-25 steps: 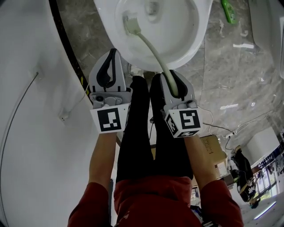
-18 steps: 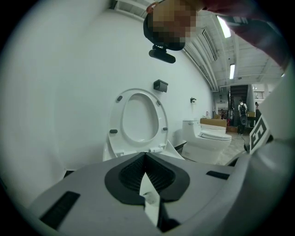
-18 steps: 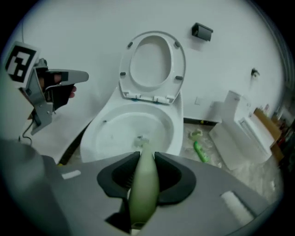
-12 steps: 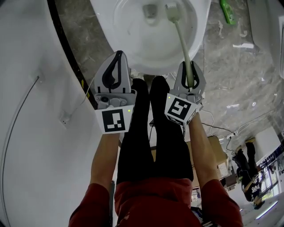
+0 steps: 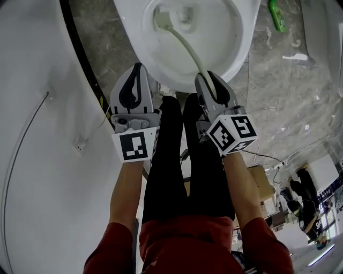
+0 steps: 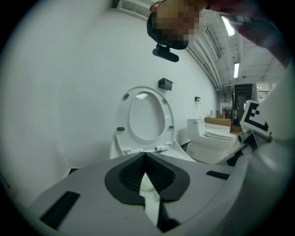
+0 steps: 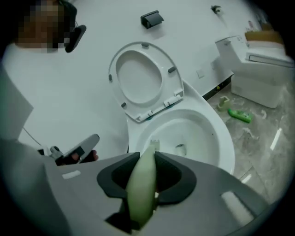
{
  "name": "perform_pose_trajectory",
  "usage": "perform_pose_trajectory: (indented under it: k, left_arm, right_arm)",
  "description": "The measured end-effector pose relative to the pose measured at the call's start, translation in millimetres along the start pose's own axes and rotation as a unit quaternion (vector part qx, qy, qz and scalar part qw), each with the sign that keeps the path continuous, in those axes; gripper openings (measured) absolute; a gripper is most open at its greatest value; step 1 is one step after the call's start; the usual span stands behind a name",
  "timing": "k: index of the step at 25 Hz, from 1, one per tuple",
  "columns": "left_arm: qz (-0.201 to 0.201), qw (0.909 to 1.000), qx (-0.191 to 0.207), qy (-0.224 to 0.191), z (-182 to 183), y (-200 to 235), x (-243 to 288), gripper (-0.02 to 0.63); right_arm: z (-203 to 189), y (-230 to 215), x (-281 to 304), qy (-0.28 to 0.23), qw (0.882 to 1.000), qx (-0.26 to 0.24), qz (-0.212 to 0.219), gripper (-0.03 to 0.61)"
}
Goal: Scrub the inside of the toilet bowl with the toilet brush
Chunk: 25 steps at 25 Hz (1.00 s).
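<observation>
The white toilet bowl fills the top of the head view, its seat and lid raised against the wall. A pale green toilet brush reaches into the bowl, its head against the left inner wall near the drain hole. My right gripper is shut on the brush handle just over the bowl's near rim. My left gripper hovers beside the bowl's left front edge, jaws closed with nothing between them.
A curved white wall stands to the left. Grey marble floor lies to the right, with a green bottle on it. A second toilet stands farther right. The person's legs are directly below the grippers.
The brush head has swept from the bowl's right side back to the left inner wall. My right gripper has shifted left and turned; the left gripper has barely moved.
</observation>
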<state>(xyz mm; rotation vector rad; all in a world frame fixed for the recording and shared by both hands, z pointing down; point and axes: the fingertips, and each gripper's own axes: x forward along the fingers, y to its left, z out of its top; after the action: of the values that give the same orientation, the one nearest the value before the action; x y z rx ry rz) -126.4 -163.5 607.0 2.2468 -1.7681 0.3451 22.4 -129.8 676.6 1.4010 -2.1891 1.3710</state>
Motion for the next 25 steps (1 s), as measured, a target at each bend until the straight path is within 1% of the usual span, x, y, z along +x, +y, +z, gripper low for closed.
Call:
perform_pose_trajectory:
  k: [1,2,5,7,10,14,17,19,20,22,25]
  left_arm:
    - [-0.001,1.0,0.0,0.0,-0.5,0.5,0.1,0.006]
    - [-0.001,1.0,0.001,0.001,-1.3,0.8,0.4,0.006]
    - [-0.004,1.0,0.0,0.002,-2.3,-0.2,1.3,0.006]
    - [-0.009,1.0,0.002,0.002,-1.9,-3.0,2.3,0.006]
    - [-0.017,0.9998,0.005,0.007,-4.0,-6.7,3.6,0.006]
    - [-0.02,0.9997,0.002,0.011,-5.6,-9.2,4.7,0.006]
    - [-0.024,0.9997,0.0,0.006,-3.0,-13.6,6.7,0.006]
    - [-0.026,0.9996,0.0,0.007,-3.1,-15.4,7.2,0.006]
    - [-0.027,0.9996,0.0,0.007,-3.7,-15.4,7.2,0.006]
    - [-0.025,0.9997,-0.002,0.008,-4.5,-13.7,7.2,0.006]
    - [-0.022,0.9997,-0.005,0.005,-3.5,-12.0,7.7,0.006]
  right_arm:
    - [2.6,0.0,-0.2,-0.005,1.0,0.017,0.008,0.114]
    - [1.4,-5.6,2.8,-0.005,1.0,0.029,0.006,0.114]
    - [-11.3,-39.7,24.5,0.007,0.998,0.044,-0.039,0.114]
    - [-12.5,-59.4,40.3,0.014,0.997,0.038,-0.07,0.112]
    - [-7.0,-76.9,56.7,0.03,0.994,0.001,-0.104,0.112]
    - [-4.3,-95.2,64.4,0.054,0.987,-0.067,-0.138,0.112]
    - [8.4,-101.1,51.2,0.056,0.977,-0.131,-0.157,0.112]
    - [21.0,-93.9,33.6,0.049,0.971,-0.171,-0.163,0.111]
    - [28.1,-88.7,22.8,0.041,0.968,-0.183,-0.167,0.112]
    - [43.0,-78.8,-0.5,0.023,0.966,-0.184,-0.178,0.111]
    - [58.8,-72.3,-23.3,0.002,0.968,-0.165,-0.189,0.112]
